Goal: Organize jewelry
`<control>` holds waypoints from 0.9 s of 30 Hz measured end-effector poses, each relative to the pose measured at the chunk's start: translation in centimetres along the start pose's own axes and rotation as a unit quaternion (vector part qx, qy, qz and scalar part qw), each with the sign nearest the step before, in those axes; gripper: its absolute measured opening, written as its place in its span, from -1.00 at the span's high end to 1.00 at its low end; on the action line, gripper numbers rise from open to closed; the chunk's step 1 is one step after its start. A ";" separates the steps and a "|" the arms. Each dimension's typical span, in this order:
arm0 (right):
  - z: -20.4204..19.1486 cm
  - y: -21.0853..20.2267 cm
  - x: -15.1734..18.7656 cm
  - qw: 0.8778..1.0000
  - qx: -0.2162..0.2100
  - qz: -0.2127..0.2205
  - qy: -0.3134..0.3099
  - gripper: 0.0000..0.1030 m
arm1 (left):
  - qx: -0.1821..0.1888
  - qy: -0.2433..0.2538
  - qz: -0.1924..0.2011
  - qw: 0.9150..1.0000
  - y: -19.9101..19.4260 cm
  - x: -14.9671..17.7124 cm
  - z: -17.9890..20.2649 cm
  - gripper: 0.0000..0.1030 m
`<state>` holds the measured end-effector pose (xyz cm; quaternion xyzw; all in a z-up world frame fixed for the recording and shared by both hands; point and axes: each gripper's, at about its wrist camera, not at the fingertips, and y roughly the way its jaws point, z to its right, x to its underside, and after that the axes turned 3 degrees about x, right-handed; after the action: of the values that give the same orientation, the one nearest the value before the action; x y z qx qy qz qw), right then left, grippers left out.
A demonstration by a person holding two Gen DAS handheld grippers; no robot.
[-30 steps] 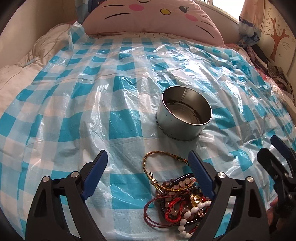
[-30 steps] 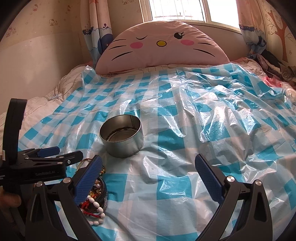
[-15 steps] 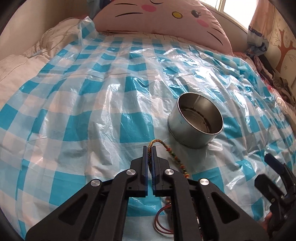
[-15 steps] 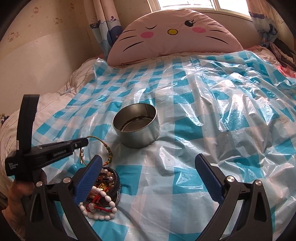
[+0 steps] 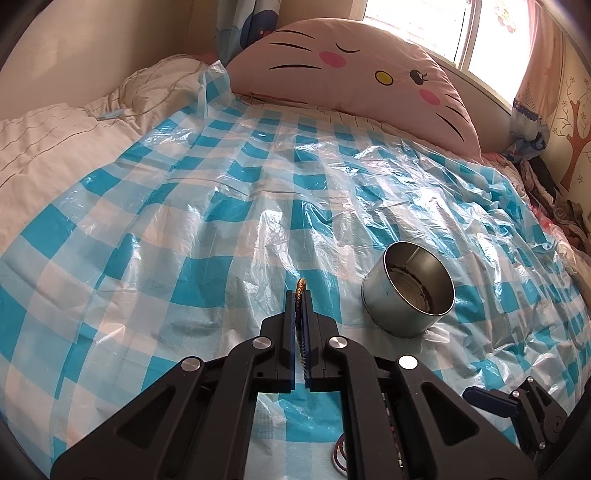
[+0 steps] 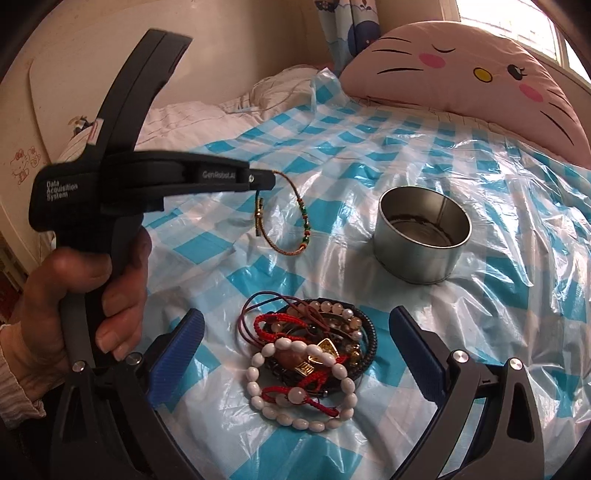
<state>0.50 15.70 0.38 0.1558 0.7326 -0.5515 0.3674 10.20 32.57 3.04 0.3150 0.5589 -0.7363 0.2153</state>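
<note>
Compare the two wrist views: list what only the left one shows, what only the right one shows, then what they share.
Only the left wrist view: the shut pads close up, the cord pinched edge-on between them, and the window.

Only the right wrist view: the whole braided bracelet dangling from the left claw, the pile of beaded bracelets on the sheet between the open right claw's fingers, and the hand on the left handle.

Both: the round metal tin, the blue checked plastic sheet and the pink cat-face cushion.

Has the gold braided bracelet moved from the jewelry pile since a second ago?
Yes. The gold bracelet now hangs from the shut left gripper, lifted off the pile, level with the tin.
</note>
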 end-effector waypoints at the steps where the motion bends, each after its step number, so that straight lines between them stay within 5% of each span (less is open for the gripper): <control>1: -0.5 0.6 -0.1 1.000 -0.001 -0.009 -0.016 -0.86 | 0.000 -0.003 0.002 1.000 0.0 0.0 0.0 0.94; 5: -2.7 2.2 -0.4 0.996 0.010 -0.020 -0.085 -0.78 | -0.005 -0.012 0.015 1.000 -0.2 -0.1 0.0 0.94; 8: -2.8 3.8 -0.8 0.993 0.020 -0.042 -0.105 -0.31 | -0.005 -0.014 0.016 1.000 0.0 -0.2 0.1 0.94; 10: -2.2 4.1 -0.9 0.994 0.024 -0.046 -0.098 0.31 | -0.005 -0.012 0.015 1.000 0.1 -0.3 0.2 0.94; 13: -0.5 3.8 -1.2 0.998 0.001 -0.034 -0.053 0.77 | -0.002 -0.009 0.018 1.000 0.1 -0.5 0.4 0.94; 18: 2.2 1.2 -1.5 0.999 -0.023 0.015 0.035 0.82 | 0.002 -0.014 0.021 1.000 0.1 -0.6 0.4 0.94; 27: 6.5 -2.5 -2.0 0.981 -0.069 0.101 0.149 0.82 | 0.000 -0.003 0.028 1.000 0.0 -0.7 0.9 0.94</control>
<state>2.63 9.20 2.71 0.2837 0.7961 -0.4298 0.3179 10.48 31.68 3.66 0.3285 0.5492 -0.7310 0.2370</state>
